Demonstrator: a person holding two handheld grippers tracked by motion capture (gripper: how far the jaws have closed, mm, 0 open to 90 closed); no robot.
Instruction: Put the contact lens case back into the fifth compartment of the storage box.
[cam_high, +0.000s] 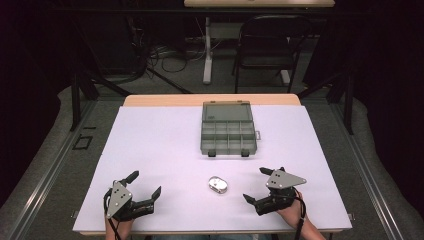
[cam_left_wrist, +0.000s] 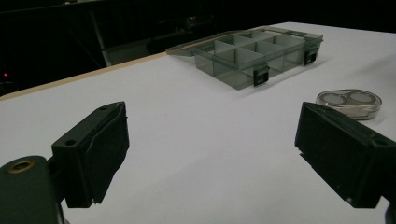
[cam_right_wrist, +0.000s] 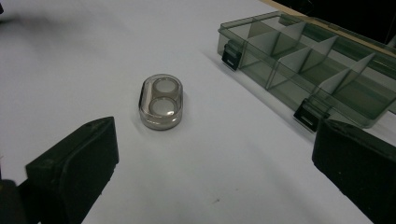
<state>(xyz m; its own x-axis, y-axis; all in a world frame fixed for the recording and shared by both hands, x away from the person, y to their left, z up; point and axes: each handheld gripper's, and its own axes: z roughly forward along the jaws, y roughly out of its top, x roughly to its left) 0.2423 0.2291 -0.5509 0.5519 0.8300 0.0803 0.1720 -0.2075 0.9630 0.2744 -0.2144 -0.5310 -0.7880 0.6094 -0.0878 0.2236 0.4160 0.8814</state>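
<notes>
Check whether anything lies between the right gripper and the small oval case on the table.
Nothing visible does. The right gripper is open, and bare white table separates it from the small oval case. The compartment box lies farther back, off that line.

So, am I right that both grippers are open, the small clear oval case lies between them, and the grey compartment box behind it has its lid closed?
Not quite: the grey translucent compartment box has its lid open, folded back flat, as the high view shows. The rest holds: the left gripper and right gripper are open, with the small clear oval case between them.
</notes>
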